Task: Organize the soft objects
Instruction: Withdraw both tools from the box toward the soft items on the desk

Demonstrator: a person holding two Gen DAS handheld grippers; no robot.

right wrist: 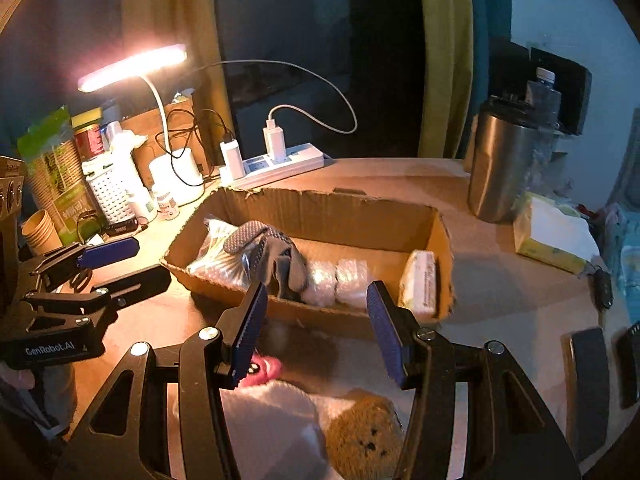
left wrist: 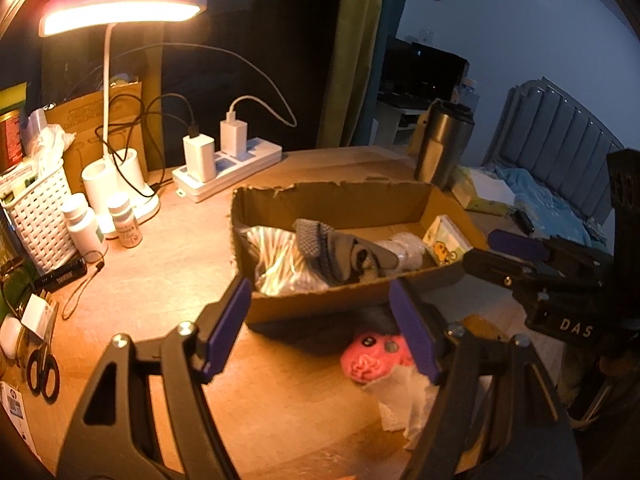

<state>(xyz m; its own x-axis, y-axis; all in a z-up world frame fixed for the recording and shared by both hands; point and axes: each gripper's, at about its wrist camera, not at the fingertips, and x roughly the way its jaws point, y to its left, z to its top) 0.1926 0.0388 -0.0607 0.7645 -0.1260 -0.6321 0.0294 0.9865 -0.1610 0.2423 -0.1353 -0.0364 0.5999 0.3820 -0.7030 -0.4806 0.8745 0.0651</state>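
Left wrist view: both grippers are held spread and empty before an open cardboard box on a lamp-lit desk.

The left gripper (left wrist: pixel 320 320) is seen with its jaws apart, nothing between the pads; the right gripper (right wrist: pixel 316 328) is likewise spread and pinches nothing. Below them, at the near edge of the desk (left wrist: pixel 160 280), a pink plush toy (left wrist: pixel 372 360), crumpled white tissue (left wrist: pixel 404 404) and a brown round sponge-like piece (right wrist: pixel 364 436) are laid just outside the cardboard box (left wrist: pixel 320 200). Inside the box, a shiny plastic bag (left wrist: pixel 276 264) is set at the left end, a grey cloth (left wrist: pixel 340 252) and a clear wrapped bundle (left wrist: pixel 408 252) in the middle, a tissue packet (left wrist: pixel 446 240) at the right end. A steel tumbler (right wrist: pixel 500 168) stands at the far right corner.
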